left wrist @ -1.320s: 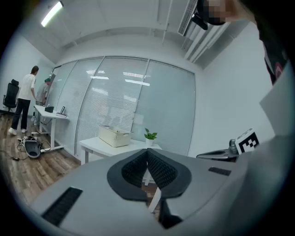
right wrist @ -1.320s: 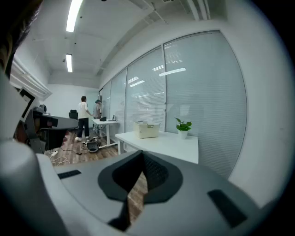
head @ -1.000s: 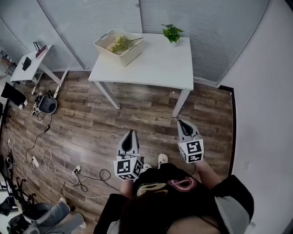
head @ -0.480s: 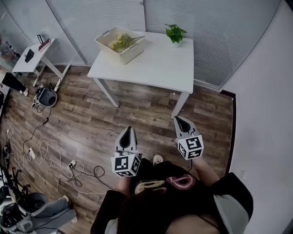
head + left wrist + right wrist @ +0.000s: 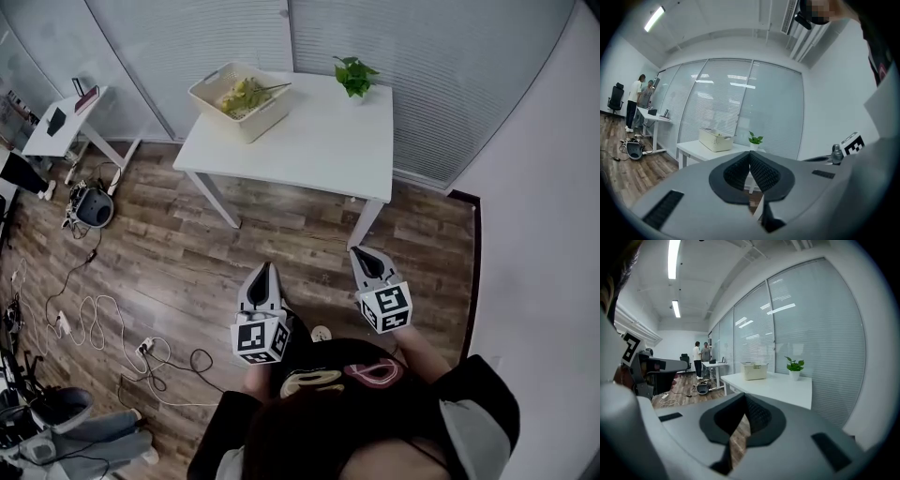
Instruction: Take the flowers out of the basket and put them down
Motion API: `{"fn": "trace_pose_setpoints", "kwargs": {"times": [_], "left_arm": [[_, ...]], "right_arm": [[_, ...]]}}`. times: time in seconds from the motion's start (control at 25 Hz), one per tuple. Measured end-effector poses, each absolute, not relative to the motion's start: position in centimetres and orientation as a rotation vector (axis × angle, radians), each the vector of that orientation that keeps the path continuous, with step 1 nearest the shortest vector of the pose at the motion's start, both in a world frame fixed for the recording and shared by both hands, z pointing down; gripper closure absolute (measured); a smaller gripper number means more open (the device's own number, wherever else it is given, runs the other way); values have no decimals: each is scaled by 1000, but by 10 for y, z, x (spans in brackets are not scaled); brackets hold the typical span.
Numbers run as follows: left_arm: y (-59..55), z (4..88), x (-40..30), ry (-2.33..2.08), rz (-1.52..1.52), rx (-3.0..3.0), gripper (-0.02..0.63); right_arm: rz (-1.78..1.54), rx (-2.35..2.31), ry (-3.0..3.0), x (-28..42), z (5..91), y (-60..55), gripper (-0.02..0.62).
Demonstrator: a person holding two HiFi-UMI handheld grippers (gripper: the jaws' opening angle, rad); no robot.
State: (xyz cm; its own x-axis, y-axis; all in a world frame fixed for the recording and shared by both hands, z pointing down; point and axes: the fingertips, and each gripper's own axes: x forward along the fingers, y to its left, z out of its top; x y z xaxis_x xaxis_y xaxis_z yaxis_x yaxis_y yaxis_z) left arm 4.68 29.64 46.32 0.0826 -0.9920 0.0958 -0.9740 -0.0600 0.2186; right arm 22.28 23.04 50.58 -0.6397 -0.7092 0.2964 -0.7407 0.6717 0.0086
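A cream basket point(image 5: 240, 99) stands on the far left corner of a white table point(image 5: 309, 150), with yellow-green flowers point(image 5: 240, 91) lying inside it. The basket point(image 5: 716, 139) also shows in the left gripper view, and in the right gripper view the basket point(image 5: 754, 371) sits far off. Both grippers hang over the wooden floor, well short of the table. My left gripper point(image 5: 264, 272) is shut and holds nothing. My right gripper point(image 5: 360, 253) is shut too, near the table's front right leg, and empty.
A small potted plant point(image 5: 355, 74) stands at the table's far edge. A second white desk point(image 5: 67, 122) is at the left, with a round device point(image 5: 92, 208) and cables point(image 5: 98, 323) on the floor. Blinds point(image 5: 431, 75) line the far wall. Two people point(image 5: 701, 358) stand far off.
Both grippers have moved a little toward the table, jaws staying shut. The basket and flowers have not moved.
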Motion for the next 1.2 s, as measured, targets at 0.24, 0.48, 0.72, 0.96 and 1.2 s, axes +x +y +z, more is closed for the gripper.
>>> {"fn": "trace_pose_setpoints", "kwargs": {"times": [0.24,0.48,0.72,0.96,1.2], "left_arm": [[270,463,35,-1951,-101,2169,589],[232,460,13,-1907,-94,2227,589],[191,452,-21,-1867,-110,2274,589],[156,457,-60,-1811,-96,2304,589],[128,459,-108,-1823,-129,2279,589]], "right_arm": [[184,1206,-2579,219,510,212,586],[188,1260,-2557,198,511,181,586],[196,1328,-2516,172,507,150,586],[232,1350,-2487,133,513,117,586],[190,1289,-2488,79,515,90,586]]}}
